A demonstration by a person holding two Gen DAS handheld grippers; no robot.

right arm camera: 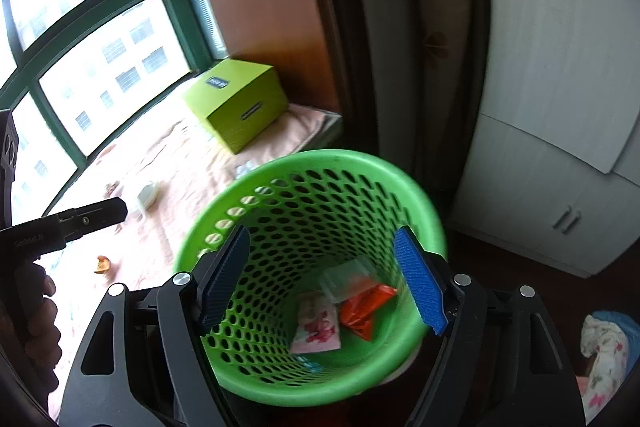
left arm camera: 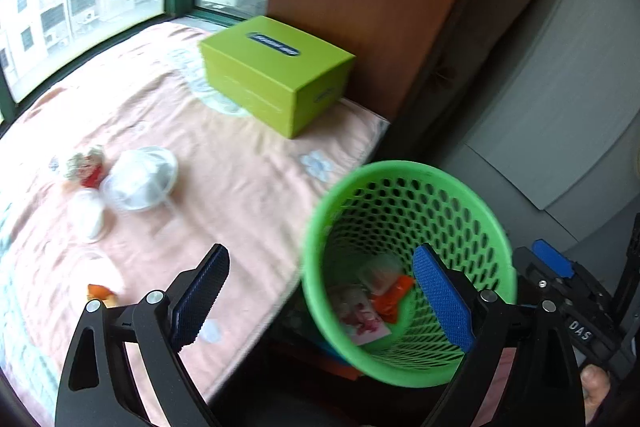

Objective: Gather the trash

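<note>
A: On the bed (left arm camera: 240, 163), along its window edge, what is biggest?

B: The lime-green box (left arm camera: 276, 71) in the far corner beside the wooden panel. It is not trash, I think. Next is the green basket (left arm camera: 472, 199), which stands off the bed's near edge, on the floor side.

A: And what is in the basket?

B: I count three pieces: one pink floral packet (right arm camera: 318, 325), one orange wrapper (right arm camera: 366, 309), one clear plastic piece (right arm camera: 346, 277).

A: What is left on the bed?

B: A group near the left edge: one clear lid or dish (left arm camera: 142, 179), one white cup (left arm camera: 86, 213), one crumpled red-and-white wrapper (left arm camera: 86, 165). Also one small orange scrap (left arm camera: 100, 293) near the near edge.

A: Which claw is nearer?

B: The left claw (left arm camera: 320, 291). The scrap lies just left of its left finger, and the group farther up-left. Both claws are wide and hold nothing; the right claw (right arm camera: 322, 277) hangs over the basket mouth.
</note>
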